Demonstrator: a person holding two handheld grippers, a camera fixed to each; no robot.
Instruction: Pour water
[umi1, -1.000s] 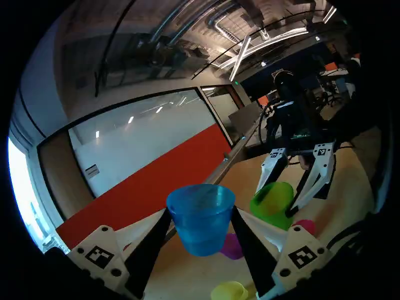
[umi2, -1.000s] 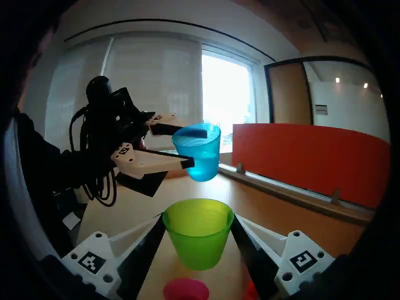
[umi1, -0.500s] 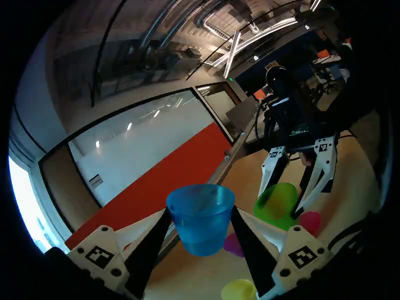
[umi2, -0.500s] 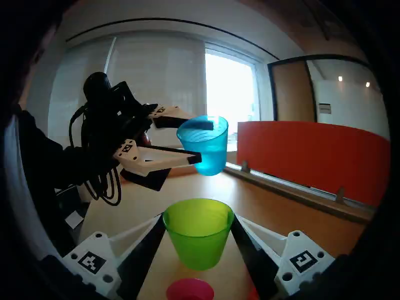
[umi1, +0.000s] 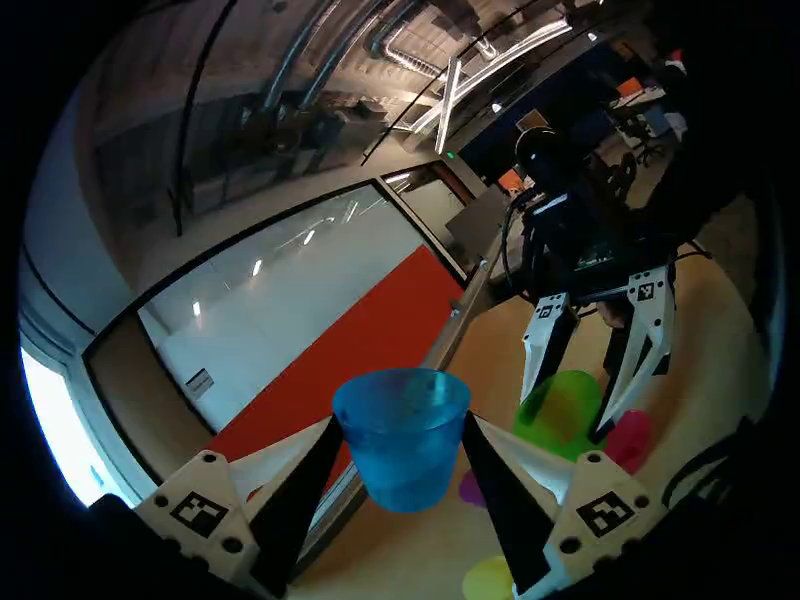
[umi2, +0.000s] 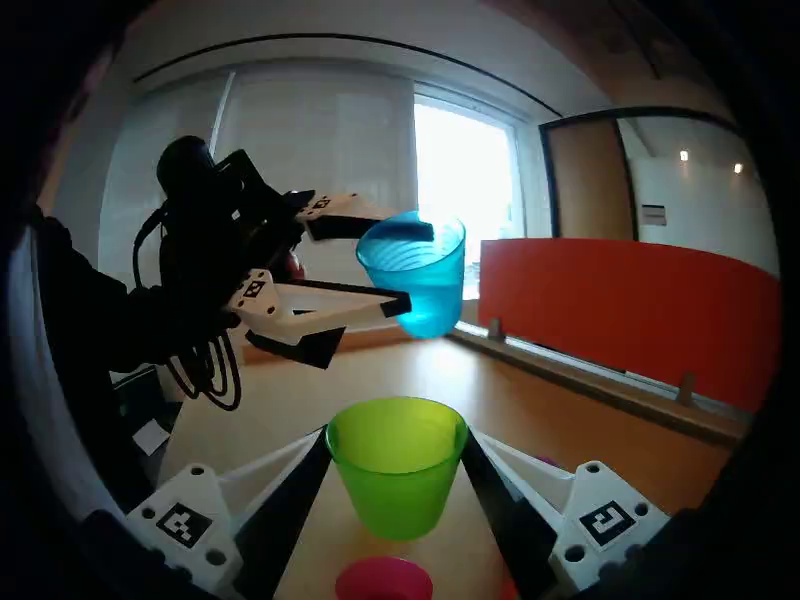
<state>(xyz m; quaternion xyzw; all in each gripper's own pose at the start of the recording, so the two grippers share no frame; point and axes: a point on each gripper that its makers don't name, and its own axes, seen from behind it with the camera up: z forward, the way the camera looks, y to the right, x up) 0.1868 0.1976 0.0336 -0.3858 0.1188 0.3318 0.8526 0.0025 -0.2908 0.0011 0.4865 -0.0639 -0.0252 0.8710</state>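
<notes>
Your left gripper (umi1: 402, 432) is clamped on the blue cup (umi1: 402, 460), one finger pressed on each side of its wall, just below the rim. Your right gripper (umi2: 397, 452) grips the green cup (umi2: 397, 485) the same way, both fingers tight on its sides.

In the right gripper view, the blue cup hangs in the air ahead of your right gripper and above the green cup, well clear of it. It is translucent and tilted, with its mouth turned partly toward your right gripper. How much water it holds cannot be told. The green cup sits upright between your fingers, mouth open upward.

Under your right gripper lies the wooden desk (umi2: 300, 400), with a pink cup (umi2: 383, 578) right below the green one. In the left gripper view, a purple cup (umi1: 468, 488) and a yellow cup (umi1: 488, 578) sit on the desk just below your left gripper. A red partition (umi2: 640, 310) runs along the desk's far edge, beyond both grippers.
</notes>
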